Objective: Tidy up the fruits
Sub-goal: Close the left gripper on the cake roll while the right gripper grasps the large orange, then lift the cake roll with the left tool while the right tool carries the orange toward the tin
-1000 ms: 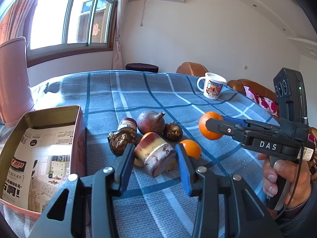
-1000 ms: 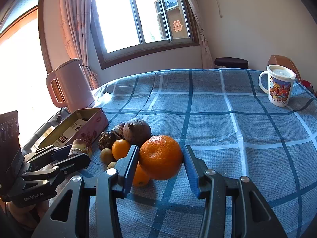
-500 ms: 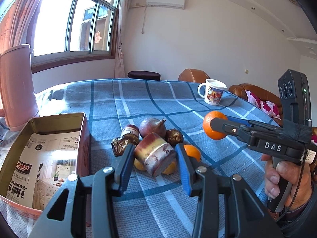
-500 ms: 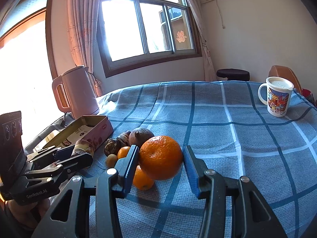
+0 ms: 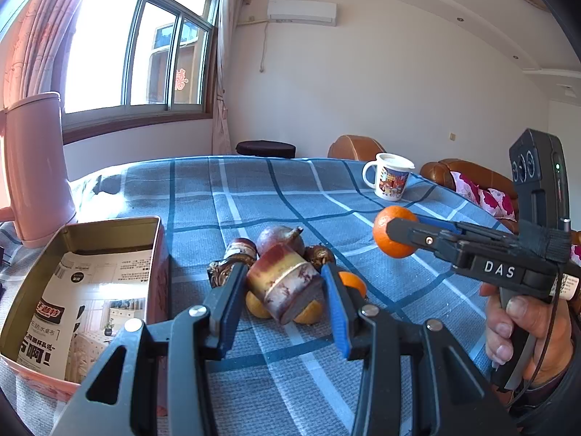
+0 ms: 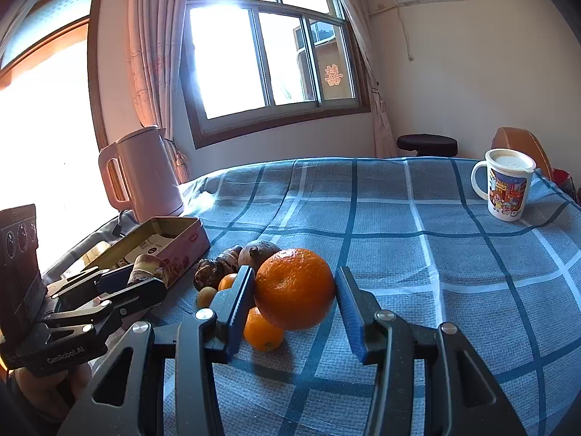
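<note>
You hold sugarcane (image 5: pixel 285 283) in the left gripper (image 5: pixel 283 299) and an orange (image 6: pixel 294 289) in the right gripper (image 6: pixel 296 303), both clamped, lifted near the tin (image 5: pixel 156 250) for boxing.

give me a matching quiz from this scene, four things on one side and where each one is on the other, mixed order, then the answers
Things:
1. orange
2. sugarcane piece
3. mug
4. kettle

Places:
A. far right part of the checked cloth
B. between the left tongs
C. behind the open tin, near the window
D. between the right tongs

Pairs: 1-D, 2-B, 3-A, 4-C
</note>
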`<state>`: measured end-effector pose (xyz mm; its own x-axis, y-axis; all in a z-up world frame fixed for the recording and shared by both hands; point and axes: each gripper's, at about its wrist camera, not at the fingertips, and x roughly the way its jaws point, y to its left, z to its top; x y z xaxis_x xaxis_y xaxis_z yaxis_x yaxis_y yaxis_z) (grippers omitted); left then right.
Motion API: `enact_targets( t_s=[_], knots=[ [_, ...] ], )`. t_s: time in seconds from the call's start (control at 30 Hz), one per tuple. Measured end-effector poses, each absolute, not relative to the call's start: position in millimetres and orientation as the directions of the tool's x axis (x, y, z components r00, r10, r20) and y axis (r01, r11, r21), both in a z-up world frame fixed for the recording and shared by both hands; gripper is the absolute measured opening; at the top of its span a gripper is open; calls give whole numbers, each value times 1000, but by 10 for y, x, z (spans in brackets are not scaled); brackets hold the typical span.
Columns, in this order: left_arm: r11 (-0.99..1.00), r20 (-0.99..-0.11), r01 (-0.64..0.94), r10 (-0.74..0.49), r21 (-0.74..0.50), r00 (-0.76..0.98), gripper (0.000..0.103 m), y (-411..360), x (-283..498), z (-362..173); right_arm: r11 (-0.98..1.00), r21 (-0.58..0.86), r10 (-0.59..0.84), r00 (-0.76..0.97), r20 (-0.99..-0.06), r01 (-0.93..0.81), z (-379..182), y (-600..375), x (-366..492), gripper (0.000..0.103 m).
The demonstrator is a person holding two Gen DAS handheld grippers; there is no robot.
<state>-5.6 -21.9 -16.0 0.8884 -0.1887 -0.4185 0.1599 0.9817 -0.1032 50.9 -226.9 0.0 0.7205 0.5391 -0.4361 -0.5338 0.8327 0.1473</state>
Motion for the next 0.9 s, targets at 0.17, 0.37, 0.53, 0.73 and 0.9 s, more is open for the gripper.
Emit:
enact_targets(
  t_s=[0.17,0.37,0.53,0.73,0.9],
  knots=[
    [982,-407,160,-186,-96,895,44,-232,-91,-148,832,147,542,728,-420,-535,20,-2291,487,48],
    [984,-394,158,-178,-83,902,44,-243,-108,-141,832,145,545,737,-399,-536,34,-2316,453,48],
    [985,-382,155,-171,-73,908,44,-263,-140,-134,832,130,543,746,-387,-538,50,-2304,416,48],
    [986,-365,155,-164,-56,917,44,-290,-176,-121,832,117,542,752,-374,-542,61,-2300,383,48],
    [987,-349,153,-157,-41,924,44,-314,-213,-114,831,112,544,754,-368,-545,69,-2299,366,48]
  ],
)
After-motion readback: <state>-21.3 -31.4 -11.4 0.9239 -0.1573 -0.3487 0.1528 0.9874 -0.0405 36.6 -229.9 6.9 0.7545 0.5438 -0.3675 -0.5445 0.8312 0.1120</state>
